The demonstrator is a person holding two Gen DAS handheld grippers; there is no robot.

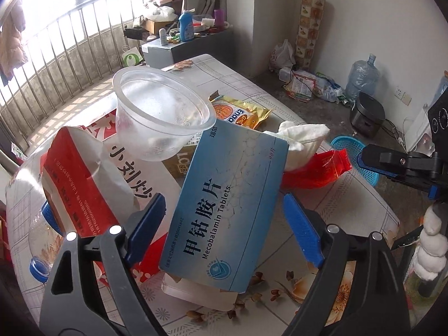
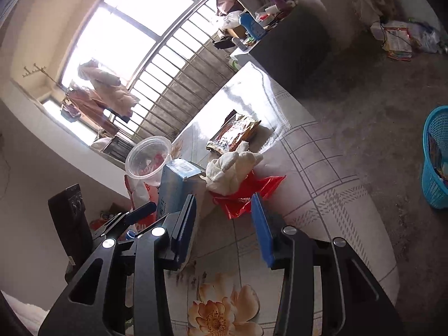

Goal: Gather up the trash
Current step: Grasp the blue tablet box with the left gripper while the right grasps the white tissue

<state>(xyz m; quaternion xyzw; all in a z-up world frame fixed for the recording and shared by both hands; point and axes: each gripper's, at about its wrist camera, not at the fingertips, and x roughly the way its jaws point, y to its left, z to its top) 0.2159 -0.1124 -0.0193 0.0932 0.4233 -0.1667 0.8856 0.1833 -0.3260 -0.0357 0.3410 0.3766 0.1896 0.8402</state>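
My left gripper (image 1: 224, 224) stands open, its blue pads on either side of a blue tablet box (image 1: 232, 196) without touching it. The box leans on a flat white box (image 1: 196, 288). Behind it are a clear plastic cup (image 1: 162, 112), a red-and-white paper bag (image 1: 84, 173) and a gold snack wrapper (image 1: 240, 112). A white tissue wad (image 2: 232, 168) lies on a red plastic wrapper (image 2: 246, 196). My right gripper (image 2: 224, 224) is half open, with the wrapper's near end at its fingertips; I see no pad pressing on it.
A blue mesh basket (image 2: 436, 162) stands on the floor right of the table (image 2: 322, 168). A bottle with a blue cap (image 1: 39, 268) lies at the table's left edge, and seed shells (image 1: 252, 296) are scattered near me. A water jug (image 1: 361, 75) and a cooker (image 1: 366, 112) stand by the wall.
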